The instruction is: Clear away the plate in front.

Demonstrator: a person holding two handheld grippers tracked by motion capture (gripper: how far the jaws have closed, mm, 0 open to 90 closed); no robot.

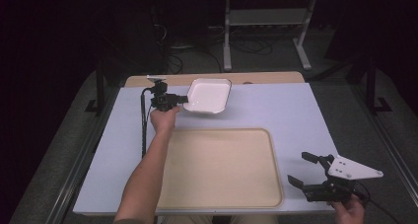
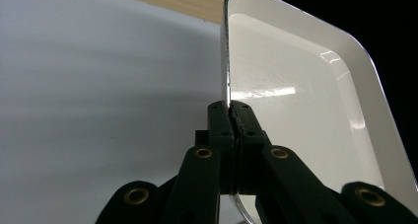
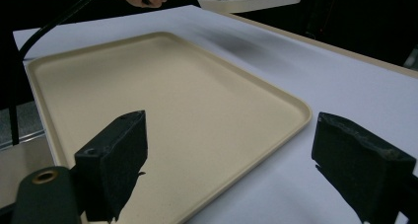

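Pale desk (image 1: 296, 110), dark room behind. Our left gripper (image 1: 183, 99) pinches the white dish (image 1: 209, 94) by its rim, lifted beyond the beige tray (image 1: 222, 169), likely for carrying. Right gripper (image 1: 308, 172) hovers, fingers (image 3: 362, 165) spread, holding nothing.

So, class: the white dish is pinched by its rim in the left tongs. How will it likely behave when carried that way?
The white dish looks rigid: held by one edge, it keeps its shape in the right gripper view. Its glossy surface suggests it may slip in the left tongs. Gripped at one rim only, it could tilt or swing.
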